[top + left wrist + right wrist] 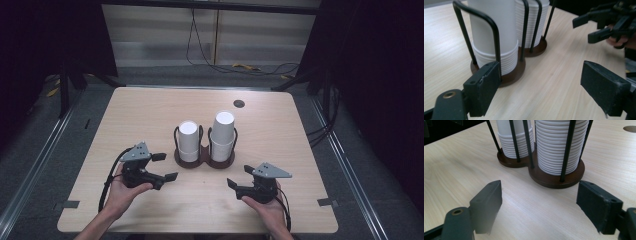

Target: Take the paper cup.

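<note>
Two stacks of white paper cups stand upside down in a dark brown double holder (pixel 204 160) with black wire loops, at the table's middle. The left stack (pixel 188 140) is shorter than the right stack (pixel 223 134). My left gripper (pixel 164 167) sits on the table left of the holder, jaws open and empty, pointing right. In the left gripper view the near stack (pixel 495 32) rises just beyond the left jaw. My right gripper (pixel 240 176) rests right of the holder, open and empty, pointing left. The right gripper view shows both stacks (pixel 557 147) ahead of its jaws.
The light wooden table (pixel 150 110) has a round dark cable hole (pixel 239 103) at its back right. Cables lie on the floor behind it. The other gripper (pixel 604 23), held in a hand, appears far right in the left gripper view.
</note>
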A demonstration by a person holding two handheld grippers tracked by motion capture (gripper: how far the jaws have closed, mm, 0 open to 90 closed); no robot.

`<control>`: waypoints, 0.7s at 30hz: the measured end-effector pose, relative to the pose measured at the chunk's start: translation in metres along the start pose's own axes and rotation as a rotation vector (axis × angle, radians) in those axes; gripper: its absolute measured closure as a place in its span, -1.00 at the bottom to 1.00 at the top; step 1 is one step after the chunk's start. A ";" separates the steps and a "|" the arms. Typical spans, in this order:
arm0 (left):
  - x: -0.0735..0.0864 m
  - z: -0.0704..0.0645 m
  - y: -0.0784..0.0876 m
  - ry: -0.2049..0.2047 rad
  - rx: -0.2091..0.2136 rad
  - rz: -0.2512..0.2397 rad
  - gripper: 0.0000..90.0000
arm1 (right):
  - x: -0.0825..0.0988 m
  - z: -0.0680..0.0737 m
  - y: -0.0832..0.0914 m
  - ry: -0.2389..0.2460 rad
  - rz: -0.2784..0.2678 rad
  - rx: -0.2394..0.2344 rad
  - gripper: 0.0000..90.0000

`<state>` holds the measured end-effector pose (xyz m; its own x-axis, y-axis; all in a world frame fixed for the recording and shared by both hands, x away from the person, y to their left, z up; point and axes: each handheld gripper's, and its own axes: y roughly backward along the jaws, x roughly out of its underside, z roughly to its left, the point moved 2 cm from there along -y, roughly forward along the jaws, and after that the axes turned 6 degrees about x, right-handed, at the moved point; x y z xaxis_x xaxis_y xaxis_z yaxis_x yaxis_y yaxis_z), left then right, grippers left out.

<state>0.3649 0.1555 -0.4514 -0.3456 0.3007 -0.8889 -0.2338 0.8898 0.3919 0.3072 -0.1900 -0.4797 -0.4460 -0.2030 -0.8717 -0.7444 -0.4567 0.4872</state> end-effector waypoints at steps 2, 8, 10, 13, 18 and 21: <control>-0.005 -0.001 0.003 -0.010 0.018 -0.024 -0.65 | 0.000 0.002 0.001 0.008 0.010 0.000 -0.58; -0.020 0.005 0.005 -0.025 0.004 -0.008 -0.60 | 0.002 0.001 0.001 -0.005 0.039 -0.013 -0.60; -0.026 0.007 0.007 -0.046 -0.010 0.004 -0.58 | 0.002 0.001 0.000 -0.003 0.039 -0.019 -0.61; -0.035 0.008 0.013 -0.054 -0.023 -0.026 -0.58 | 0.002 0.001 0.000 0.000 0.046 -0.029 -0.61; -0.047 0.012 0.017 -0.061 -0.022 -0.042 -0.57 | 0.002 0.001 0.000 -0.013 0.059 -0.031 -0.62; -0.049 0.015 0.016 -0.055 -0.026 -0.045 -0.56 | 0.001 0.002 0.001 -0.008 0.052 -0.040 -0.62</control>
<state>0.3919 0.1597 -0.4050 -0.2835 0.2798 -0.9173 -0.2716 0.8939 0.3566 0.3051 -0.1883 -0.4800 -0.4872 -0.2204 -0.8450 -0.7000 -0.4800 0.5288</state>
